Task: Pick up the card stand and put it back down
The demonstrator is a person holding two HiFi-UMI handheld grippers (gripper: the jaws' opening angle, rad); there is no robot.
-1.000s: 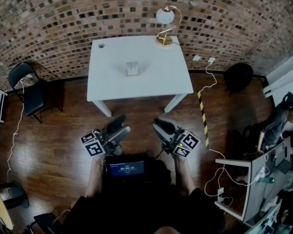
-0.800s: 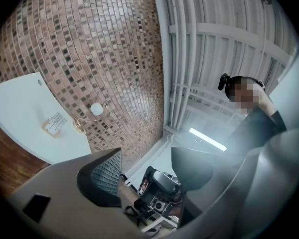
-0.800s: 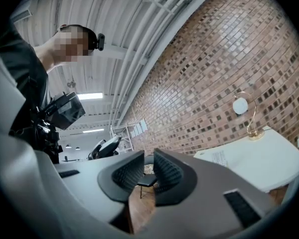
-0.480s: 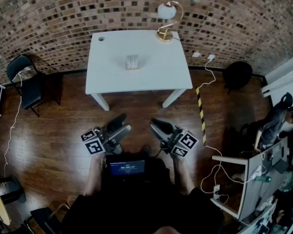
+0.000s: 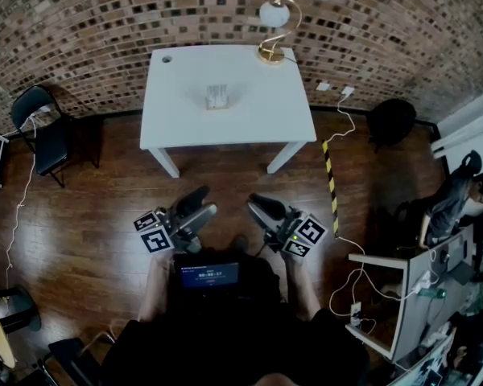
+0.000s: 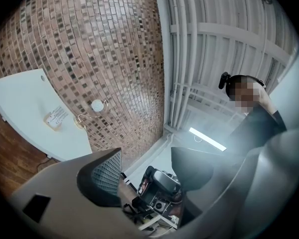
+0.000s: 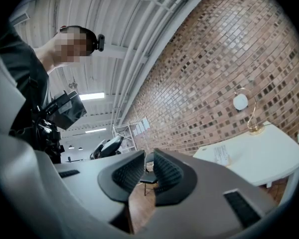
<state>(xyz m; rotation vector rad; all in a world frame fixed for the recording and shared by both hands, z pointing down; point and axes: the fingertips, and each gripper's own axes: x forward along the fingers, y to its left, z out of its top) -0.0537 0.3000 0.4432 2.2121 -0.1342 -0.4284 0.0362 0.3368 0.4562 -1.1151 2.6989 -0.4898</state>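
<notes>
Holding both grippers close before my body, I tilt them upward, so their cameras see the ceiling more than the floor. My left gripper [image 6: 144, 168] has its jaws wide apart and nothing is between them. My right gripper [image 7: 148, 171] has its jaws almost together, with only a thin gap, and it also grips nothing. I think they rest like this because I stand well apart from the white table [image 5: 266, 123], so nothing is in reach. The card stand [image 5: 217, 97] stands upright near the table's middle, apart from the lamp [image 5: 272, 22] at the far edge. This fits a stand waiting for lifting, or one already set down again.
</notes>
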